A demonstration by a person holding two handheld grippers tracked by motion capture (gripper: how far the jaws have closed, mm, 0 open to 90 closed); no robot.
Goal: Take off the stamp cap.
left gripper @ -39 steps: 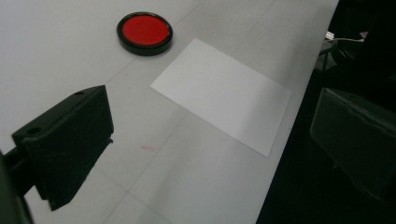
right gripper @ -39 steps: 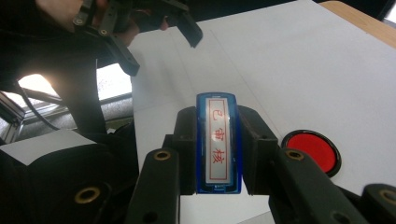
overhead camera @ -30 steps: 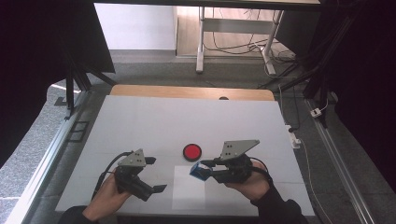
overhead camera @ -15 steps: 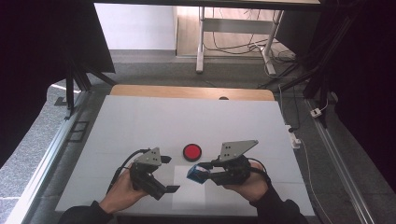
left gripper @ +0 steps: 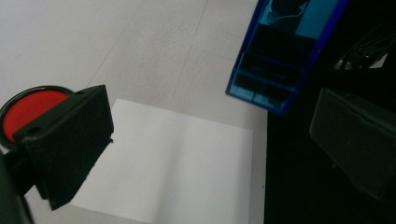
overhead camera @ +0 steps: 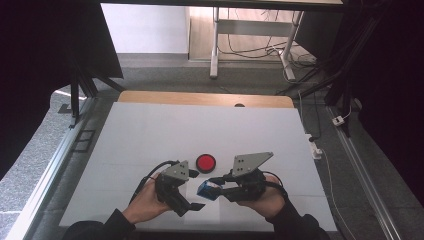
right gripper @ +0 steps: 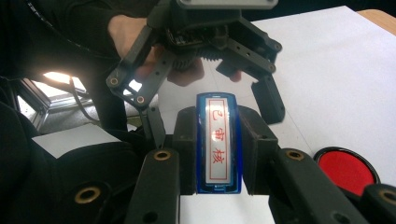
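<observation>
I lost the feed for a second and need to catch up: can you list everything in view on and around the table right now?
Stamp: one, blue with a white label in red characters, clamped between the right gripper's jaws above the table.
Ink pad: one, round, red in a black rim, on the table just beyond the two grippers.
Paper sheet: one, white, flat on the table under the grippers.
Table: one, white top with a wooden far edge.
Cables: several, dark, on the floor beyond the table.
Left gripper: one, black, jaws apart, nothing between them, beside the stamp.
Right gripper: one, black, shut on the stamp.
Hands: two, one on each gripper.
</observation>
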